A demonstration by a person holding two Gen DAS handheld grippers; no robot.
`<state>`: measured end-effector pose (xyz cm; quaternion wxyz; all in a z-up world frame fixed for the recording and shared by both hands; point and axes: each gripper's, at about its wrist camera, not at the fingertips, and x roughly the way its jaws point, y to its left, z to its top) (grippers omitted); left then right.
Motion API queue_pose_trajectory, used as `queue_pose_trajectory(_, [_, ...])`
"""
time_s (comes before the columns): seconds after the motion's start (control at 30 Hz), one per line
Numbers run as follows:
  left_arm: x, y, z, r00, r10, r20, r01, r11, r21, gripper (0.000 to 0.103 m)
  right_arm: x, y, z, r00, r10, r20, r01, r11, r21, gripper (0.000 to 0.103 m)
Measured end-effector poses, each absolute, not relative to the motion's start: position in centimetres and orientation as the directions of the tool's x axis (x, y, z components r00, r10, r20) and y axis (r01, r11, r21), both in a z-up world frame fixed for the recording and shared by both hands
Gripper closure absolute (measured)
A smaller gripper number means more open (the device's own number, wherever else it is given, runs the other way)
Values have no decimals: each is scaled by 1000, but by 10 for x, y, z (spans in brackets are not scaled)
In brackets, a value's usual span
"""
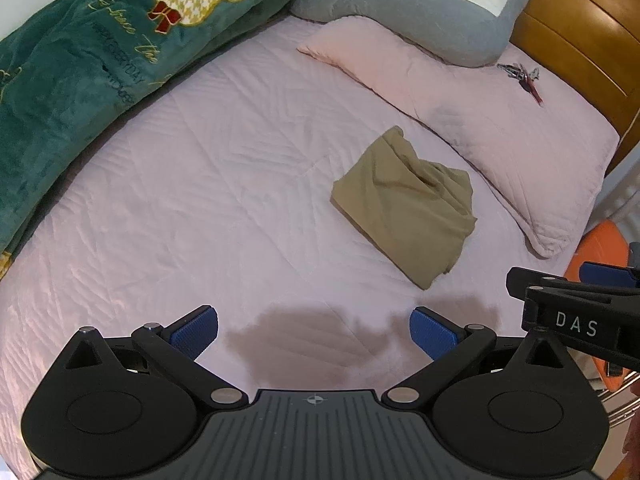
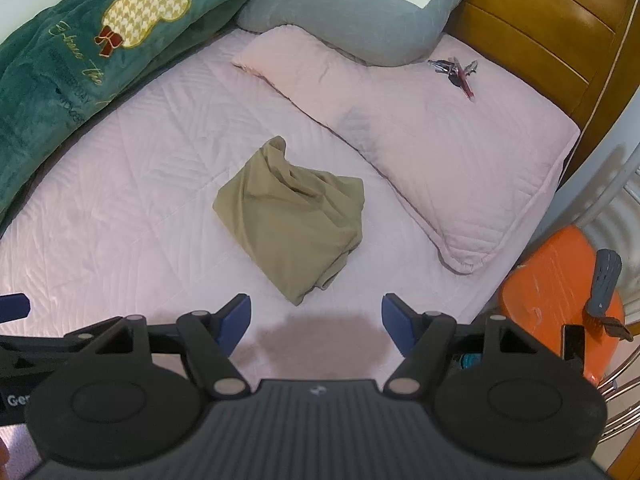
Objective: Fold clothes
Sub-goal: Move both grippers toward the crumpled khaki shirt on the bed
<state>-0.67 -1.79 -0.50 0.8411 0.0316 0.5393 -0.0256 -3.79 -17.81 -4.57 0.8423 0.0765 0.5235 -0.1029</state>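
Observation:
An olive-tan garment (image 1: 406, 210) (image 2: 294, 218) lies bunched and partly folded on the pink quilted bed (image 1: 200, 184) (image 2: 132, 176), its far end rumpled. My left gripper (image 1: 314, 334) hovers open above the bed, short of the garment and to its left, with nothing between its blue pads. My right gripper (image 2: 316, 322) is open too, just in front of the garment's near corner and apart from it. The right gripper's black body (image 1: 576, 312) shows at the right edge of the left wrist view.
A pink pillow (image 1: 472, 128) (image 2: 420, 132) lies beyond the garment, with a grey pillow (image 1: 412, 12) (image 2: 352, 12) behind it. A green plush blanket (image 1: 76, 68) (image 2: 64, 52) lines the left. Keys (image 1: 522, 76) (image 2: 456, 70) rest near the wooden headboard (image 1: 580, 28). An orange stool (image 2: 556, 292) stands right of the bed.

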Motion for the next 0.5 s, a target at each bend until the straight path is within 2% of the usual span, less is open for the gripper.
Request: queue_pose_trajectory(0.5, [-10,-27,-10,400,-28,-916,106,994,16,1,-45,-186,-52,418,-103,-902,284,959,22,31])
